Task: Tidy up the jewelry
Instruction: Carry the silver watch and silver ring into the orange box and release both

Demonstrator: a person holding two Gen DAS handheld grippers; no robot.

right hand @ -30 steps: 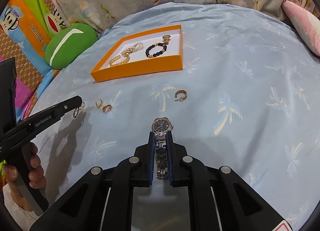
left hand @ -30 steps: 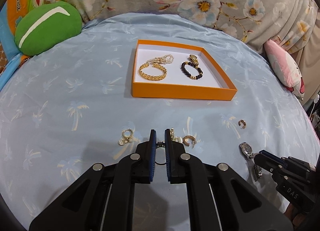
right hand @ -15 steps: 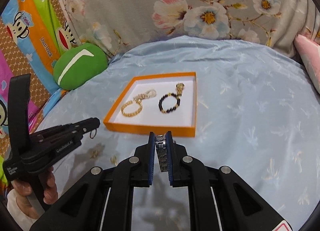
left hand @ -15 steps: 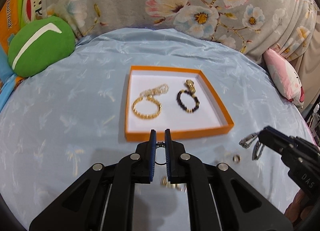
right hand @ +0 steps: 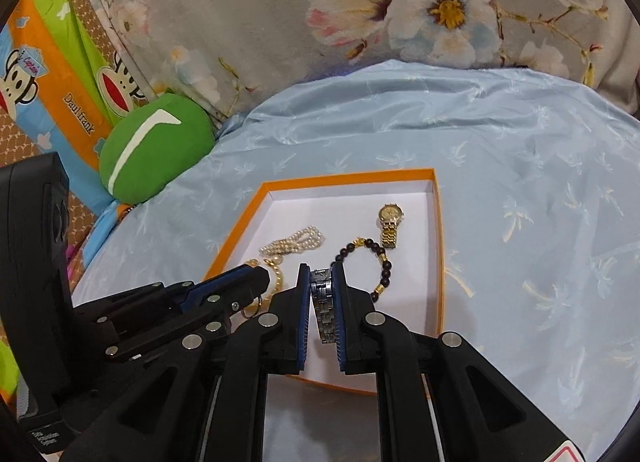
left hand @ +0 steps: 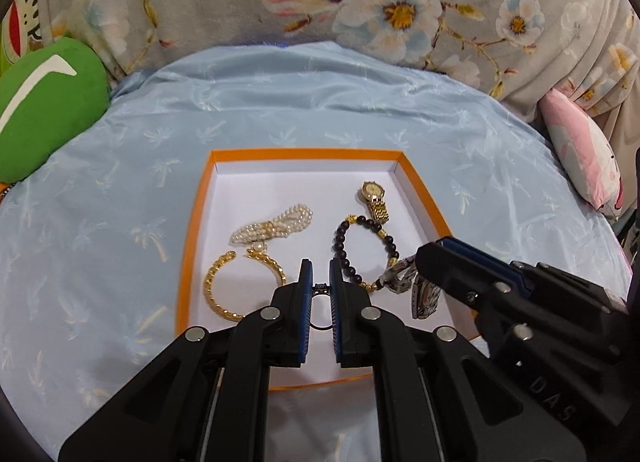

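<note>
Blue palm-print bedcover, orange tray [left hand: 192, 238] on it | right gripper [right hand: 321, 276] clamped on silver watch [right hand: 323, 302], band hanging lengthwise between fingers, above tray's near-right floor beside bead bracelet [right hand: 370, 262] | left gripper [left hand: 320, 274] pinching small ring [left hand: 321, 312], over tray's near middle | both just need lowering, judged.

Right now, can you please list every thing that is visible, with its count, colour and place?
tray: 1, orange rim, white inside, on the blue sheet
pearl bracelet: 1, white, in tray
chain bracelet: 1, gold, in tray, near left
bead bracelet: 1, dark, in tray
gold watch: 1, in tray, far right
silver watch: 1, in right hand-held gripper
ring: 1, dark, in left hand-held gripper
cushion: 1, green, far left
left hand-held gripper: black, over tray
right hand-held gripper: black, over tray
</note>
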